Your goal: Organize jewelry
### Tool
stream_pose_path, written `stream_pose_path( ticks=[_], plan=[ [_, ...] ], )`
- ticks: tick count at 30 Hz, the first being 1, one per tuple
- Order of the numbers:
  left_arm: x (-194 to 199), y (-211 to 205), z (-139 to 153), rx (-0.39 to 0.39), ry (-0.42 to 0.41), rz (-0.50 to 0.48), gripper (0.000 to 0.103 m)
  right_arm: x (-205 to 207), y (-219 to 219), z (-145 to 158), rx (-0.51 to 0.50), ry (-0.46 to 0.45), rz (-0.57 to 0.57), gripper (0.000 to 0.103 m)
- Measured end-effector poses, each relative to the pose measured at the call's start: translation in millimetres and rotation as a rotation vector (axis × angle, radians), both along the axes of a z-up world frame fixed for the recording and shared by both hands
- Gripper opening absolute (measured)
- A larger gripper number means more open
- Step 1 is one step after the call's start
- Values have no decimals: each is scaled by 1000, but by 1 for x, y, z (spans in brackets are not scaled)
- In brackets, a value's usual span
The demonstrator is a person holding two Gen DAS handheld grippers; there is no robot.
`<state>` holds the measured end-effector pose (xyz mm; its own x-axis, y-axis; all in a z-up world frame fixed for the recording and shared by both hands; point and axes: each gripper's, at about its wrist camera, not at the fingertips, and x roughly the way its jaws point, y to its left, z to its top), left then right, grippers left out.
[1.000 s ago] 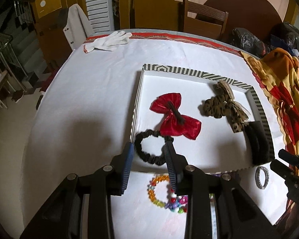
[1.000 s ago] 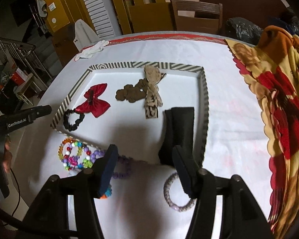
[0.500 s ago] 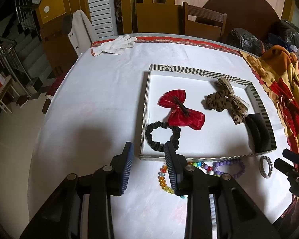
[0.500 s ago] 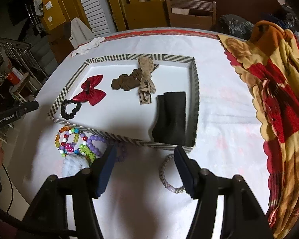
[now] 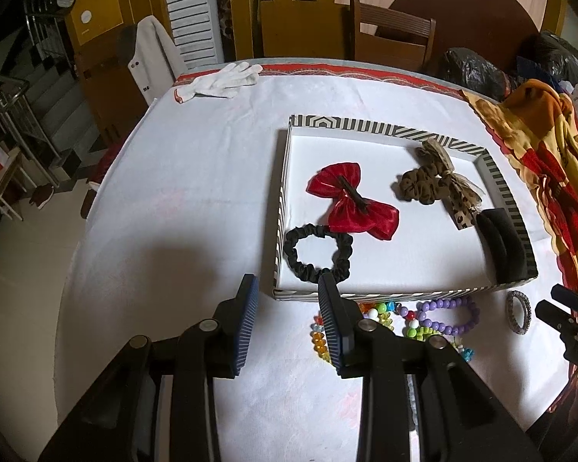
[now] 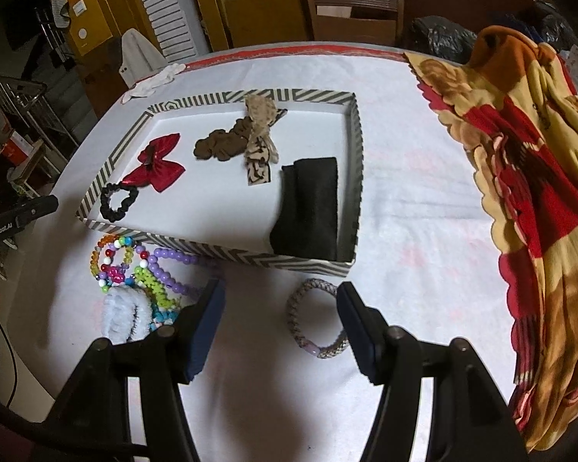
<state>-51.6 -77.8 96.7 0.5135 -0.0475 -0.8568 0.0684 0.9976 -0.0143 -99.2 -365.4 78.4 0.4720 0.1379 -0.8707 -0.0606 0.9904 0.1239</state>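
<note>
Both claws, left claw [image 5: 287,288] and right claw [image 6: 279,294], are being held wide open, nothing gripped. The braided bracelet [image 6: 316,317] is lying on the counter [image 6: 404,192] between the right claw's fingers, just outside the striped tray [image 6: 356,146].

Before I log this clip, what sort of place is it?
Probably a lived-in home, likely a dining area. A cloth-covered table holds the striped tray of hair accessories, a wooden dining chair stands behind it, and a staircase with a metal railing runs down at the left.
</note>
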Motion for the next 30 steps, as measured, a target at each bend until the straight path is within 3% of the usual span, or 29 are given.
stream_pose_path(
  ticks=[23, 30],
  plan=[
    [-4, 17, -18, -71, 79, 17, 7, 1, -11, -8, -17, 29, -4, 63],
    [-14, 27, -33, -169, 142, -57, 7, -10, -43, -14, -20, 52, -41, 64]
  ],
)
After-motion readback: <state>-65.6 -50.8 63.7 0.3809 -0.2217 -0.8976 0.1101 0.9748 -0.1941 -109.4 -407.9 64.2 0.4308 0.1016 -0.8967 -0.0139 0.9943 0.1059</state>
